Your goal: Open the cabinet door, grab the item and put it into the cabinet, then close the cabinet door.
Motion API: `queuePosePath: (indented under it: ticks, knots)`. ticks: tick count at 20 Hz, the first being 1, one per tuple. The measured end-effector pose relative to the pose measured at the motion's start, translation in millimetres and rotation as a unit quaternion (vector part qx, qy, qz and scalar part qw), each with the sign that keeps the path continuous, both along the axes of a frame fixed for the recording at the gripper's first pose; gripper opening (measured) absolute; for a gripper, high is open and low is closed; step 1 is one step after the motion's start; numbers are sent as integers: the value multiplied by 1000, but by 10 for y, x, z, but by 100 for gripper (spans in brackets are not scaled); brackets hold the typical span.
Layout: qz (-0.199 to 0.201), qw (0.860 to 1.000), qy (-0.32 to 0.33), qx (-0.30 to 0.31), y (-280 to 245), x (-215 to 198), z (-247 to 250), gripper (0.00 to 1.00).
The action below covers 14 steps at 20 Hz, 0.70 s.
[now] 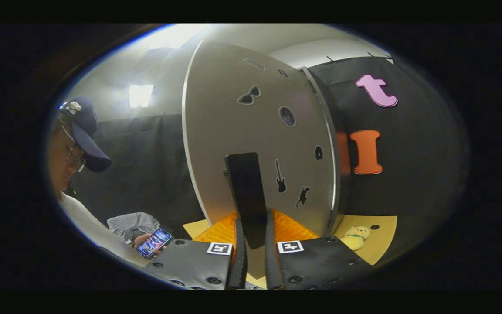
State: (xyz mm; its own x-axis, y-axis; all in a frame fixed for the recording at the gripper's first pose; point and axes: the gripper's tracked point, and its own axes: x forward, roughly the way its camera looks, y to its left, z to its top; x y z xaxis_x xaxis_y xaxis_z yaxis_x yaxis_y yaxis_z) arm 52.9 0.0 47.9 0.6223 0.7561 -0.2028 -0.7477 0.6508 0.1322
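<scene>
Your gripper (255,244) points forward and slightly upward, its two fingers (239,257) standing nearly parallel with only a narrow gap left between them. The door handle (247,196) sits in that gap, and both fingers appear to press on its lower end, though the contact on the right side is hard to confirm.

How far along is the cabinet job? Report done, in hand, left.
Done: nothing clearly finished. In hand: the gripper is shut on the black handle of the cabinet door. Left: the yellow plush bear lies outside, beside the door, so grabbing it, putting it inside and closing the door remain.
</scene>
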Motion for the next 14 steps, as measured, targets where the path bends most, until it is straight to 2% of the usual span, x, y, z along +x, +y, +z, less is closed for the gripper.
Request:
queuePosePath:
  ticks: [8, 11, 14]
  knots:
    - [-10, 1000, -8, -14, -77, 32, -7, 24]
    - [-39, 999, -18, -20, -124, 91, -8, 30]
    - [-98, 994, -22, -36, -270, 181, -44, 35]
